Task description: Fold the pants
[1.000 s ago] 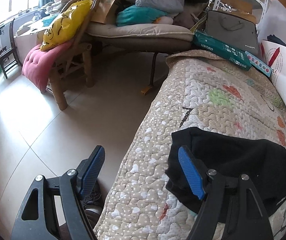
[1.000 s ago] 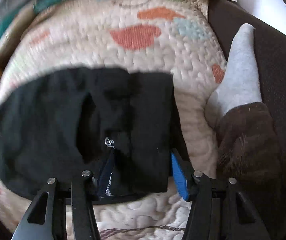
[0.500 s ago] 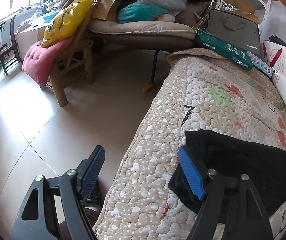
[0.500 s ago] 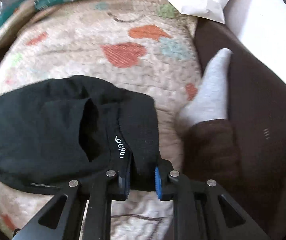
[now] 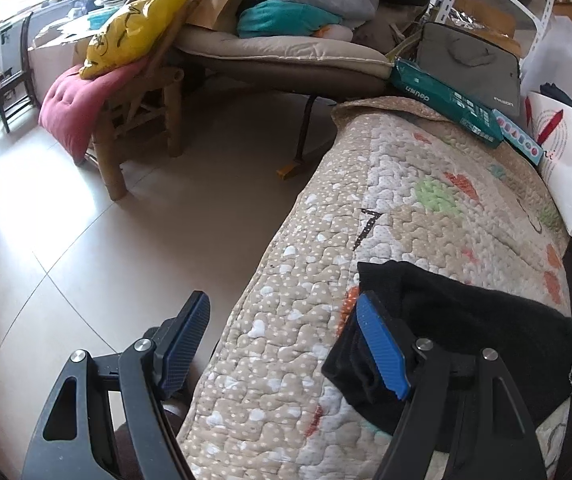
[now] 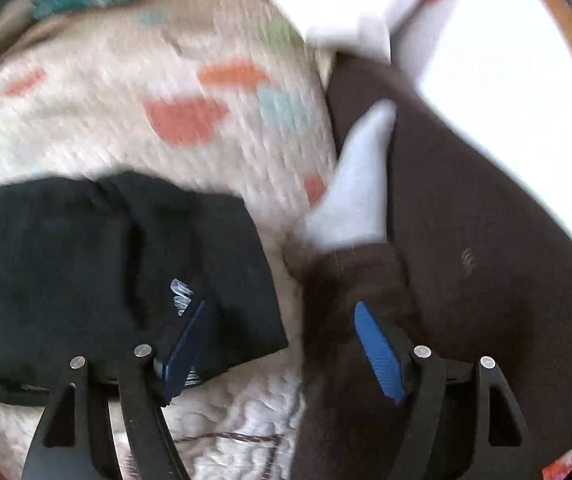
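Observation:
The black pants lie folded into a compact bundle on the beige quilted cover. They also show in the right wrist view, at lower left, blurred. My left gripper is open and empty; its right finger sits just above the bundle's left edge, and its left finger hangs past the cover's edge over the floor. My right gripper is open and empty, with its left finger over the bundle's right corner.
A person's leg in brown trousers and a white sock lies right of the pants. A green box, a grey bag and a white paper bag sit at the cover's far end. A bamboo chair stands on the tiled floor.
My right gripper closed on the pants' edge, then opened and let go, and the view shifted right. The pants bundle moved right in the left wrist view. My left gripper stayed open.

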Tool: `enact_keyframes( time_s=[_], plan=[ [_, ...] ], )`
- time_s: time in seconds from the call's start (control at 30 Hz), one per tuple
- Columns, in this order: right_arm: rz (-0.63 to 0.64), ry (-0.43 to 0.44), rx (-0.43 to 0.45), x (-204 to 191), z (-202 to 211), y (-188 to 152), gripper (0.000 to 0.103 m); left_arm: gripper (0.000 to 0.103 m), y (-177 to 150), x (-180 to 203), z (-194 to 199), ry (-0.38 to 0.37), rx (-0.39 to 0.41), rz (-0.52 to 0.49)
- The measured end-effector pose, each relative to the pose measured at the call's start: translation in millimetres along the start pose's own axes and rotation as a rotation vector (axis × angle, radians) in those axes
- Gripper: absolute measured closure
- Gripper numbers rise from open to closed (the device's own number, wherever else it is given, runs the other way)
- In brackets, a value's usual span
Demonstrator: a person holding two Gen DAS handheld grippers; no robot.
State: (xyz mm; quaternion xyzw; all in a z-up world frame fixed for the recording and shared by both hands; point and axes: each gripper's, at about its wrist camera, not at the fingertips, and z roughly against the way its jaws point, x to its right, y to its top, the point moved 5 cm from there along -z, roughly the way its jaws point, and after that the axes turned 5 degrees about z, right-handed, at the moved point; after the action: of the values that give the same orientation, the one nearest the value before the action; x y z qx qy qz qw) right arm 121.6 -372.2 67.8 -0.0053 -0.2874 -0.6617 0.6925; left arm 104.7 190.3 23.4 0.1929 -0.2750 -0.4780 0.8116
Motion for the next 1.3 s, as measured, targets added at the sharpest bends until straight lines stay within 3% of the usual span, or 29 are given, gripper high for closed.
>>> enact_keyframes(
  time_s=[0.03, 0.1, 0.17, 0.27, 0.4, 0.47, 0.53, 0.6, 0.67, 0.77, 0.9, 1.0, 1.03, 1.13, 1.3],
  plan=[
    [0.021, 0.055, 0.05, -14, 14, 7, 0.024, 0.028, 0, 4, 2, 0.014, -0.003, 0.001],
    [0.058, 0.154, 0.108, -47, 33, 20, 0.024, 0.028, 0, 21, 13, -0.067, -0.015, 0.028],
    [0.085, 0.175, 0.123, -74, 42, 31, 0.024, 0.027, -2, 49, 25, -0.139, 0.004, 0.009],
    [0.123, 0.167, 0.129, -99, 46, 38, 0.024, 0.026, -17, 77, 12, -0.206, -0.046, -0.034],
    [0.095, 0.037, 0.036, -64, 17, 16, 0.024, 0.026, -43, 80, -28, -0.105, -0.129, -0.115],
    [0.04, -0.109, -0.008, -22, 0, 3, 0.024, 0.026, -54, 68, -49, -0.035, -0.22, -0.098],
    [-0.039, -0.133, -0.012, 8, -3, -3, 0.024, 0.025, -61, 56, -58, -0.034, -0.266, -0.049],
    [-0.126, -0.03, 0.017, 17, 6, -3, 0.024, 0.025, -64, 51, -56, -0.043, -0.264, -0.022],
    [-0.123, 0.068, 0.053, -1, 14, 6, 0.024, 0.023, -69, 50, -53, -0.031, -0.251, -0.038],
    [-0.025, 0.231, 0.076, -69, 18, 26, 0.024, 0.02, -73, 47, -51, -0.027, -0.243, -0.033],
    [0.068, 0.354, 0.05, -161, 10, 45, 0.024, 0.02, -72, 40, -50, -0.028, -0.259, -0.015],
    [0.094, 0.369, -0.024, -206, -18, 55, 0.022, 0.02, -76, 37, -43, -0.009, -0.271, -0.038],
    [0.083, 0.365, -0.05, -213, -28, 58, 0.015, 0.02, -77, 34, -39, -0.004, -0.274, -0.05],
    [0.034, 0.361, -0.097, -214, -35, 64, 0.011, 0.02, -75, 29, -24, 0.003, -0.241, -0.07],
    [0.058, 0.386, -0.003, -229, 15, 62, 0.012, 0.02, -62, 19, -9, -0.018, -0.19, -0.046]
  ],
)
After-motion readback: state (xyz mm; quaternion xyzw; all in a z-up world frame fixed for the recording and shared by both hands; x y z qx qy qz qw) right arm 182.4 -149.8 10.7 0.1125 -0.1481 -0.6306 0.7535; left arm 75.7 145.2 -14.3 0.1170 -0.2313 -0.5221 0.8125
